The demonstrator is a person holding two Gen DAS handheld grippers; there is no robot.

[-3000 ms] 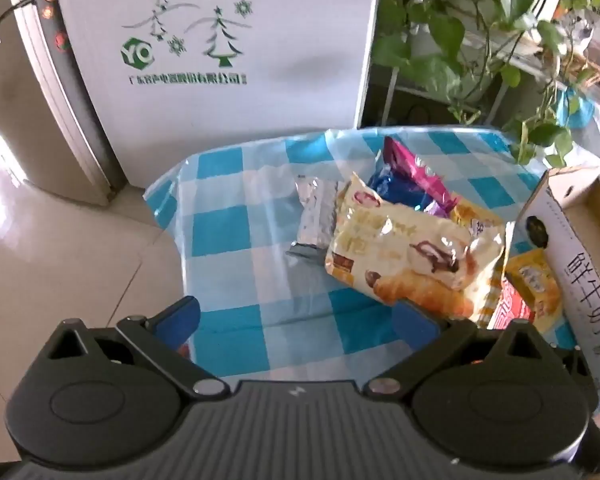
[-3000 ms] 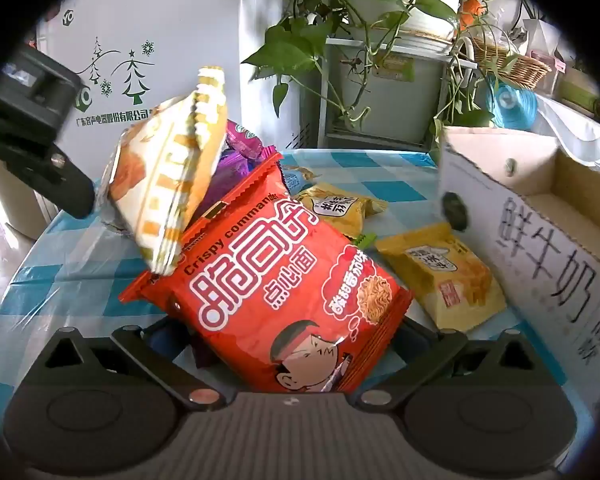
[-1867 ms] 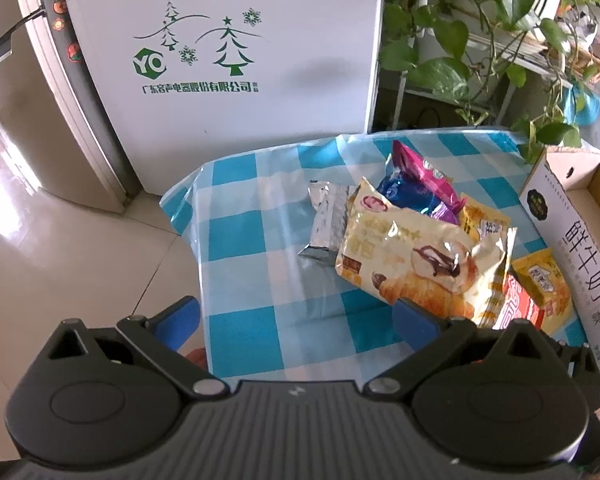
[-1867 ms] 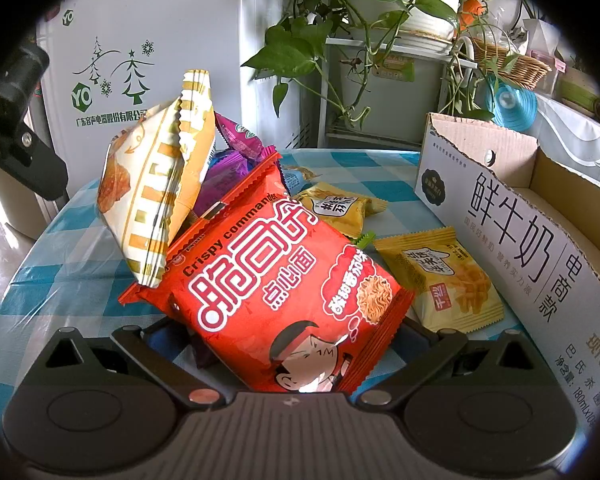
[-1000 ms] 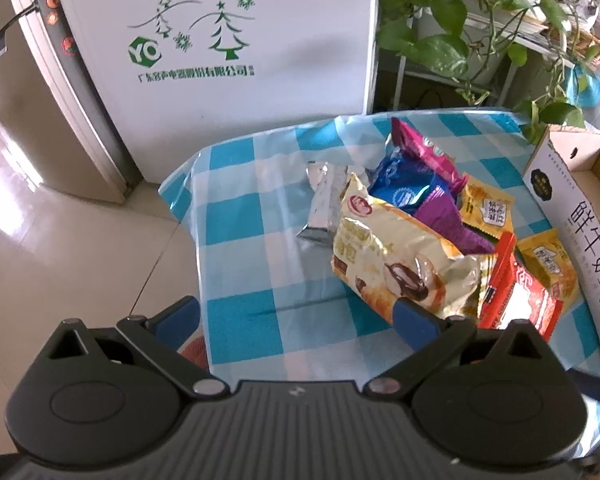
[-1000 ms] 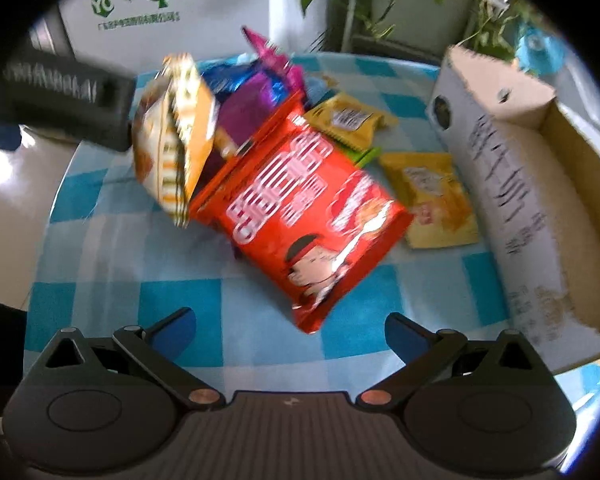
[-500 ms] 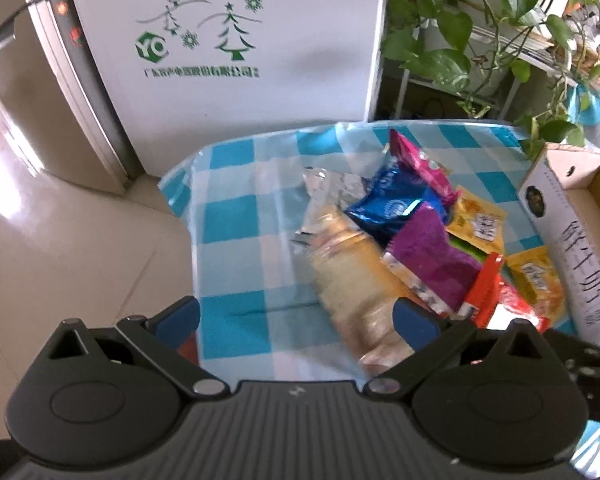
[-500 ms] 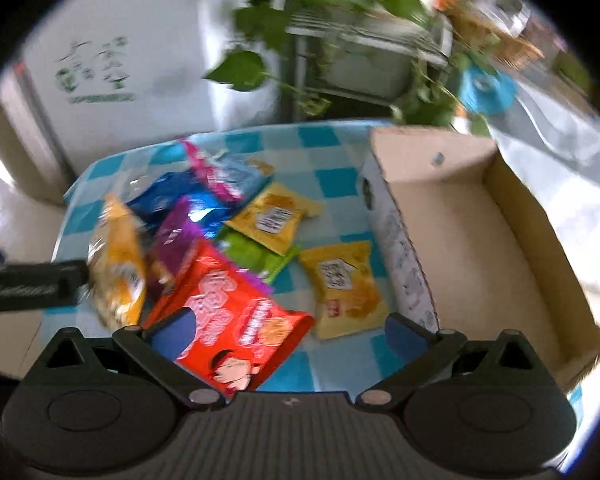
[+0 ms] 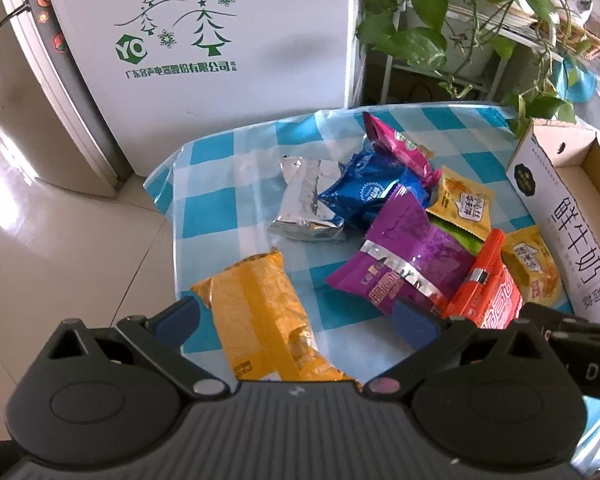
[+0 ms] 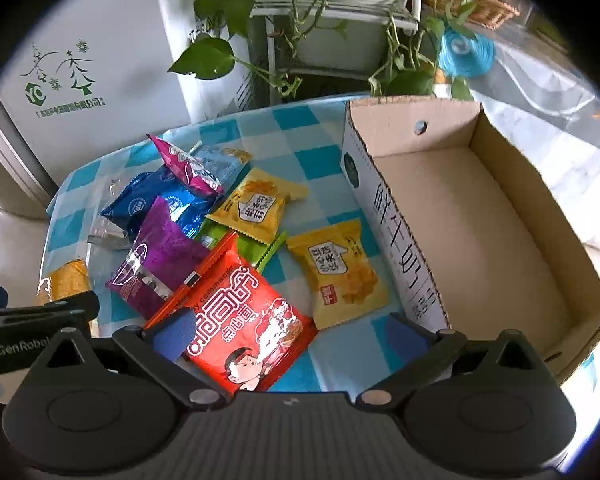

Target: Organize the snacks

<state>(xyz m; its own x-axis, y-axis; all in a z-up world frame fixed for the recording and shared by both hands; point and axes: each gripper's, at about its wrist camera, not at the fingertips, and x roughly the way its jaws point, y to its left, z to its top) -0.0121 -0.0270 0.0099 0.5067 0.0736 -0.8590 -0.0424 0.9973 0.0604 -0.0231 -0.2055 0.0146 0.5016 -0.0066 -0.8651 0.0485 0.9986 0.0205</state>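
Observation:
Several snack packets lie on a blue-checked tablecloth (image 9: 220,216). In the left wrist view a yellow bread packet (image 9: 260,320) lies between the fingers of my open left gripper (image 9: 296,320); a silver packet (image 9: 306,208), blue packet (image 9: 372,196), purple packet (image 9: 404,268) and red noodle packet (image 9: 488,300) lie beyond. My right gripper (image 10: 290,332) is open above the red noodle packet (image 10: 240,312). An empty cardboard box (image 10: 472,216) stands to the right. Two small yellow packets (image 10: 256,208) (image 10: 336,272) lie beside it.
A white cabinet with green tree print (image 9: 204,44) stands behind the table. A plant stand with trailing green leaves (image 10: 300,20) is at the back. The tablecloth's left edge (image 9: 172,208) drops to a tiled floor (image 9: 60,248).
The right gripper let go of the red noodle packet and rose, now looking down at the table and box. The big bread packet tipped off the pile and lies flat near my left gripper.

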